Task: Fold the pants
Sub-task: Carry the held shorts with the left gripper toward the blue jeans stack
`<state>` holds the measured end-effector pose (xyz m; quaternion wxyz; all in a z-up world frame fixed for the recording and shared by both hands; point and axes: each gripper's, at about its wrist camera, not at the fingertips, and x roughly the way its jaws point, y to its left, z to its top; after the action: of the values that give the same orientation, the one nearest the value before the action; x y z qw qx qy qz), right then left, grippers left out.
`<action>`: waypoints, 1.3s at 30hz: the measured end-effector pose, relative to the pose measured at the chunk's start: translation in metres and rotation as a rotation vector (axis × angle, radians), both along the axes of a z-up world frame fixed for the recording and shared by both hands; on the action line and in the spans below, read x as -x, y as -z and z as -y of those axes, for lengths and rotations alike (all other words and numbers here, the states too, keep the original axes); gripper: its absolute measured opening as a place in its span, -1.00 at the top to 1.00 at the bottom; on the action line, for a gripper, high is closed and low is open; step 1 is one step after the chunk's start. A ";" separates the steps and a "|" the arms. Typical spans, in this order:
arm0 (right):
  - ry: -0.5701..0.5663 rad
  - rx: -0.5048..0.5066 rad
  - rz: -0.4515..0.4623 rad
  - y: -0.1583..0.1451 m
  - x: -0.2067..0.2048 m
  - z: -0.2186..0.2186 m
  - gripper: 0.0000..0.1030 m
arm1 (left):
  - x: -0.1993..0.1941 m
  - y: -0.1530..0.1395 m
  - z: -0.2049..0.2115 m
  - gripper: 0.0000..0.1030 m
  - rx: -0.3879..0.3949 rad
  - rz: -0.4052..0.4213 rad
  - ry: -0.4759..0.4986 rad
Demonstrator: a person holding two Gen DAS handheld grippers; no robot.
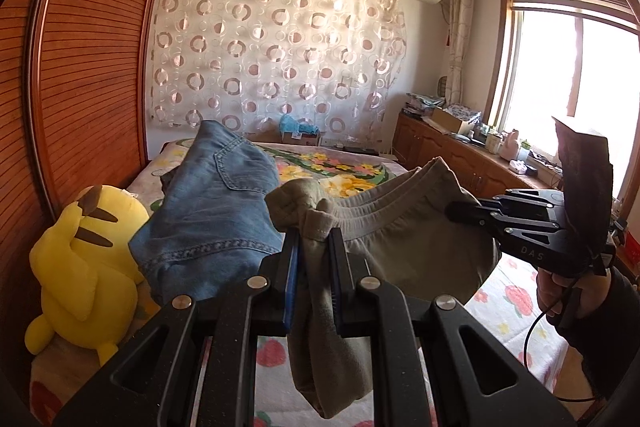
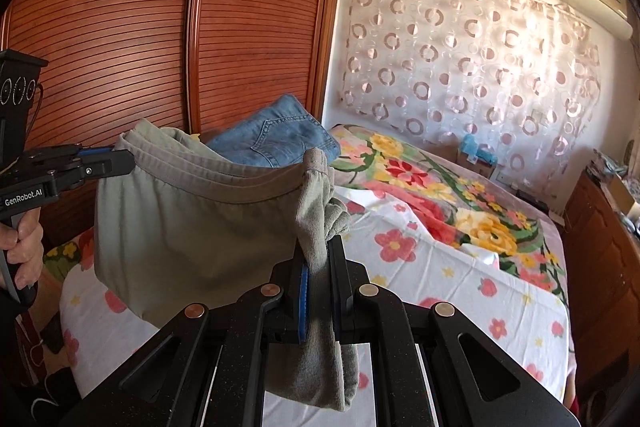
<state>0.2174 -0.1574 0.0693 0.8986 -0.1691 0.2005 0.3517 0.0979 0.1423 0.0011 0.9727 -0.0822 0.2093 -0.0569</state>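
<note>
Olive-grey cotton pants (image 1: 404, 243) hang stretched by the waistband between the two grippers, lifted above the bed (image 2: 460, 291) with its flowered sheet. In the left wrist view, the left gripper (image 1: 314, 239) sits at lower centre, its fingers narrowed hard onto a bunched corner of the waistband, with loose cloth trailing down between the finger arms. The right gripper (image 1: 460, 213) reaches in from the right edge of that frame, held by a hand (image 1: 554, 293), its tips pinched on the other end of the waistband. In the right wrist view, the same grip shows at lower centre, with cloth clamped between nearly closed fingers, while the left one enters from the left edge. Behind the pants, blue jeans (image 1: 212, 203) lie heaped on the bed, left of centre. A yellow plush toy (image 1: 84, 263) sits at the lower left, against the slatted wooden wardrobe (image 1: 88, 67). A curtain (image 1: 276, 47) with ring patterns covers the far wall.
</note>
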 end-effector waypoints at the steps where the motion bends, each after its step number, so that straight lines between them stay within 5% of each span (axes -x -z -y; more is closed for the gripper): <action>1: -0.006 0.004 0.004 0.000 -0.003 -0.003 0.84 | -0.003 0.000 -0.003 0.71 -0.001 0.000 -0.005; 21: -0.054 0.030 0.082 -0.001 -0.080 -0.041 0.84 | -0.062 -0.007 -0.042 0.71 -0.023 0.016 -0.065; 39: -0.149 0.087 0.155 0.005 -0.138 -0.110 0.83 | -0.057 0.002 -0.066 0.71 0.043 0.009 -0.196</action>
<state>0.3552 -0.0471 0.0644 0.8746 -0.2490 0.1326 0.3944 0.1547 0.2086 -0.0007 0.9726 -0.1227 0.1948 0.0337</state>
